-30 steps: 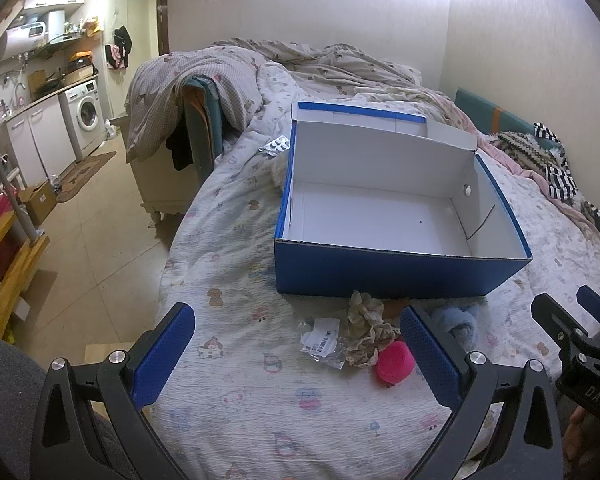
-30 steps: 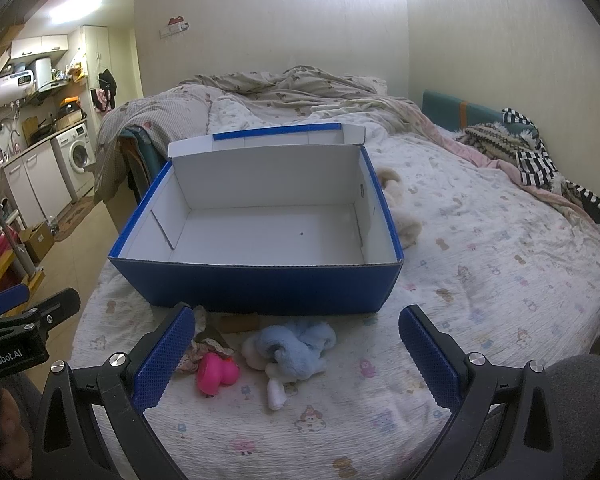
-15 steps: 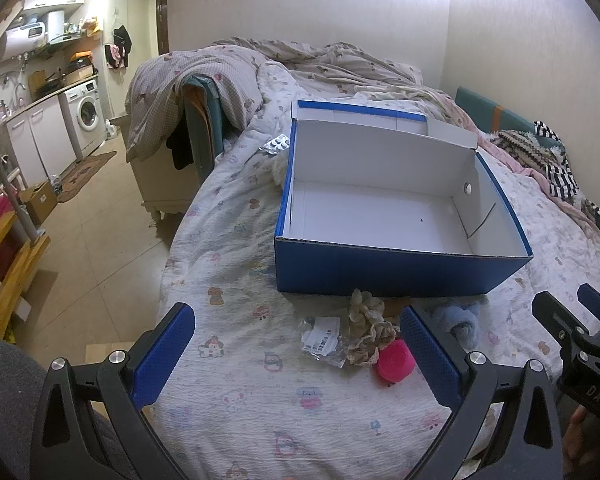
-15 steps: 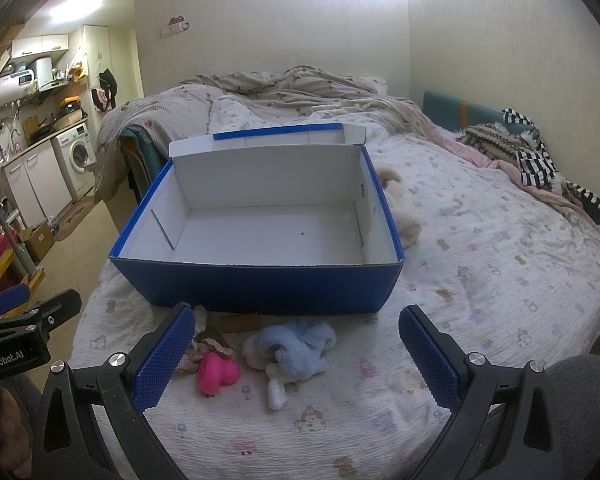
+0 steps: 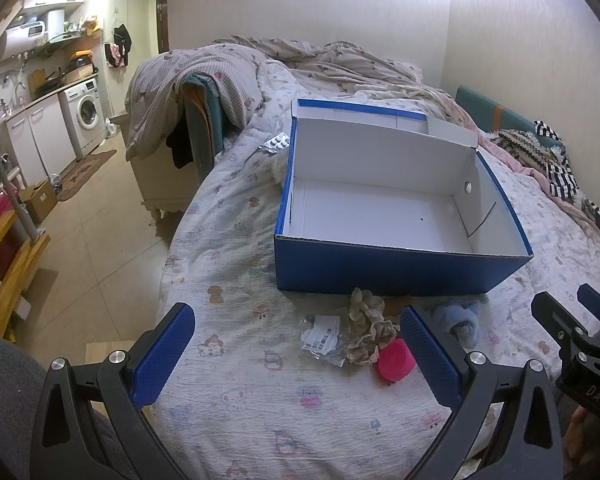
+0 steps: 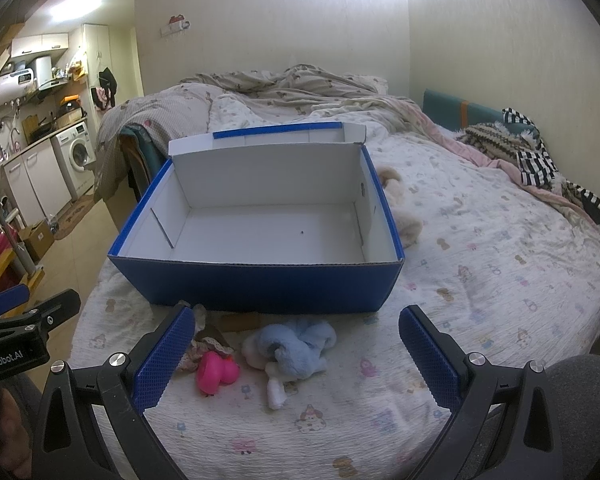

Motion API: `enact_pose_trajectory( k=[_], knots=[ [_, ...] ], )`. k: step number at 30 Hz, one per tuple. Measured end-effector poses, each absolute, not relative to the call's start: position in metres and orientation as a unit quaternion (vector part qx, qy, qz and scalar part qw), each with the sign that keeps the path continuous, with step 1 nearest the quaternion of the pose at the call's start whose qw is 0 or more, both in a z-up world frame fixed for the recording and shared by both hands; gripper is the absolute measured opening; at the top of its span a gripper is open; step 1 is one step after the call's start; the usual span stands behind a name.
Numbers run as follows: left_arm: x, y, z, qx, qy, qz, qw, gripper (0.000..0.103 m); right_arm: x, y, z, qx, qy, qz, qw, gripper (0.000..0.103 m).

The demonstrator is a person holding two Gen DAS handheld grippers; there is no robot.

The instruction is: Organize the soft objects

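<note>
An empty blue cardboard box (image 5: 400,268) with a white inside stands on the bed; it also shows in the right wrist view (image 6: 260,284). In front of it lie a light blue plush toy (image 6: 292,350), a pink soft toy (image 6: 216,372), a beige frilly scrunchie (image 5: 366,328) and a clear tagged packet (image 5: 322,338). A beige plush toy (image 6: 400,208) lies right of the box. My left gripper (image 5: 296,354) is open and empty, near the packet. My right gripper (image 6: 296,354) is open and empty, over the blue plush.
A pill blister (image 5: 275,143) lies left of the box. A rumpled quilt (image 6: 284,92) covers the bed's far end. Striped clothes (image 6: 536,164) lie at the right by the wall. The bed's left edge drops to the tiled floor (image 5: 88,240), with a washing machine (image 5: 86,114) beyond.
</note>
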State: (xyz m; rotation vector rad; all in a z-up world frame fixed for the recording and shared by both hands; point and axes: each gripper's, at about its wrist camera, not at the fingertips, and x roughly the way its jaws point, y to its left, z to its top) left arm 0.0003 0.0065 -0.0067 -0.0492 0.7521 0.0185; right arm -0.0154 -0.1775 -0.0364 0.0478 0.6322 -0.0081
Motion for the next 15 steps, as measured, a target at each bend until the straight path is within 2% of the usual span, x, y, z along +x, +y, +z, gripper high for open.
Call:
enact_pose_trajectory(
  k=[15],
  knots=[
    [0.0033,0.0089,-0.0014,-0.022,0.382,0.006,0.924,0.102,-0.0149,-0.1777,-0.0341,0.026,0.316,0.005,0.948,0.103]
  ],
)
